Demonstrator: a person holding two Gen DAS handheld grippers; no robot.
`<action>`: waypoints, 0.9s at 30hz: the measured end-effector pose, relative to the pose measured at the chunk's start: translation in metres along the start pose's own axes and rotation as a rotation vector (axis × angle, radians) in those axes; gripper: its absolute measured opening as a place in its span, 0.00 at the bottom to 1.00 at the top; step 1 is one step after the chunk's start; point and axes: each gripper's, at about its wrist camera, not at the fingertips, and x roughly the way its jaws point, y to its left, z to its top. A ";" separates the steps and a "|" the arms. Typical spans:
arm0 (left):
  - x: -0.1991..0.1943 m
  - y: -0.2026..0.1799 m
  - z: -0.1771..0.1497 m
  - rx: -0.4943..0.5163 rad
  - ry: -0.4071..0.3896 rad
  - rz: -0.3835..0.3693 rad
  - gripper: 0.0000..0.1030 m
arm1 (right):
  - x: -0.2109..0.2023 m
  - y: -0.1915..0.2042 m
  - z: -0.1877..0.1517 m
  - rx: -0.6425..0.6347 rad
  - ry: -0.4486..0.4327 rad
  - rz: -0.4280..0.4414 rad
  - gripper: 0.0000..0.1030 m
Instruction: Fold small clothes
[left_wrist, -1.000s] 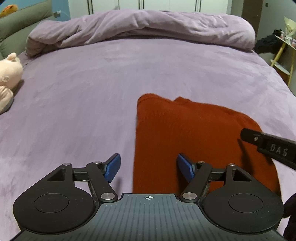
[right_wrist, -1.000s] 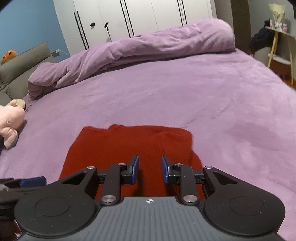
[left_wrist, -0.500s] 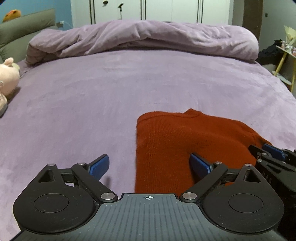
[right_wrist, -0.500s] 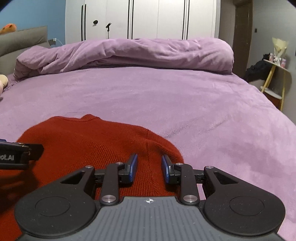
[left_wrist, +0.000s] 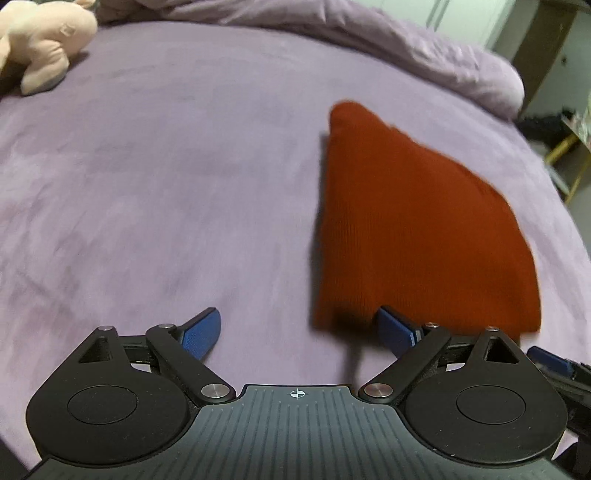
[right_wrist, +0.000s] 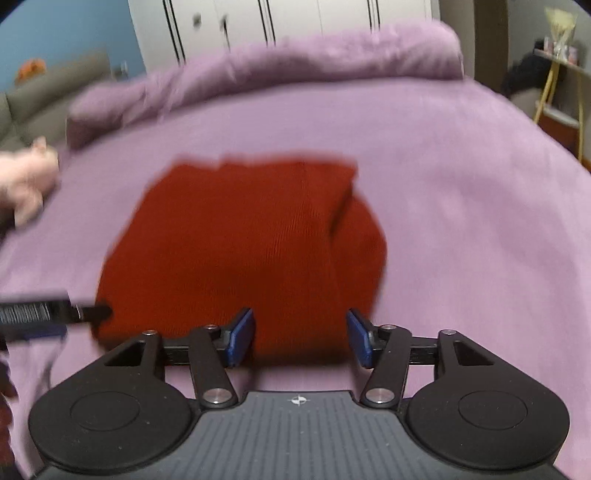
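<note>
On the purple bed (left_wrist: 147, 184), toward its near side: red knit garment (right_wrist: 240, 243), folded to a rough rectangle and lying flat. Shows one layer lapped over another along its right side in the right wrist view, with a rounded bulge there. Blurred in both views, so finer detail not to be told.

At the garment's near edge, right gripper (right_wrist: 300, 328), angled down. Jaws about half apart, having just been opening. Near hem seen between the blue pads, neither pad pressing on the cloth. Whether the tips touch the bed, cannot tell.

At the garment's near left corner, left gripper (left_wrist: 297, 325), also angled down. Jaws wide, having just eased in a little. Right pad over the corner of the red cloth, left pad over bare purple sheet, well apart from the garment. Nothing clamped. Seen too from the right wrist as a black bar reaching to the garment's left edge.

Farther out, across the far side of the bed: rumpled purple duvet (right_wrist: 295, 62) in a long roll. Off to the left, pink plush toy (left_wrist: 40, 44) on the sheet, well apart from the garment. Behind the bed, white wardrobe doors (right_wrist: 295, 22); at far right, yellow-legged stand (right_wrist: 554, 85).
</note>
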 end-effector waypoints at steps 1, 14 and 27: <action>-0.003 -0.002 -0.003 0.024 0.023 0.028 0.89 | -0.005 0.003 -0.006 -0.022 0.034 -0.015 0.57; -0.062 -0.022 0.003 0.155 -0.042 0.103 0.95 | -0.041 0.033 0.012 -0.057 0.211 -0.110 0.96; -0.063 -0.033 0.004 0.241 0.014 0.089 0.97 | -0.050 0.041 0.019 -0.031 0.219 -0.178 0.96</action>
